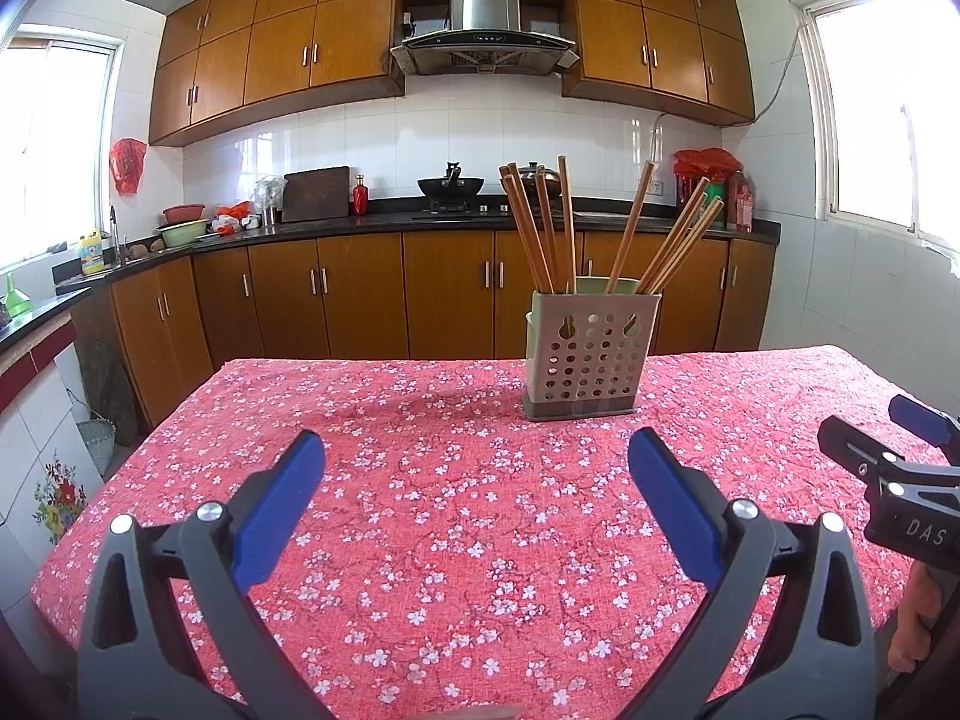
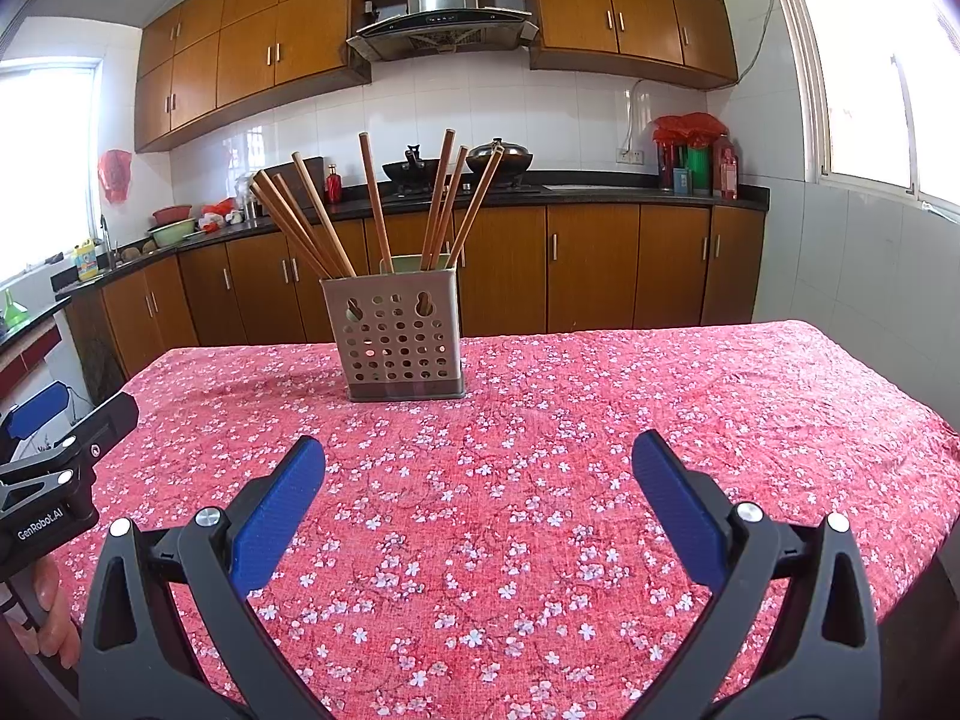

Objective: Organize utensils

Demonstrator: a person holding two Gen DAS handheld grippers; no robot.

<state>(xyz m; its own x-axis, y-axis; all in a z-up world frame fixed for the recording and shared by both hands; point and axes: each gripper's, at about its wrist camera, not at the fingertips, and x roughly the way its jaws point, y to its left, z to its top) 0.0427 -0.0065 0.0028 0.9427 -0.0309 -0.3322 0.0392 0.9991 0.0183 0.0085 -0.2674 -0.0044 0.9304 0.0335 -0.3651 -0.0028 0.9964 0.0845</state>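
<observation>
A grey perforated utensil holder stands upright on the red floral tablecloth; it also shows in the right wrist view. Several wooden chopsticks lean out of its top, fanned left and right, and show in the right wrist view too. My left gripper is open and empty, held above the cloth short of the holder. My right gripper is open and empty, also short of the holder. Each gripper appears at the edge of the other's view: the right one, the left one.
The table's far edge faces brown base cabinets and a dark counter with a wok and pots. The left table edge drops beside tiled wall and a basket. Windows are on both sides.
</observation>
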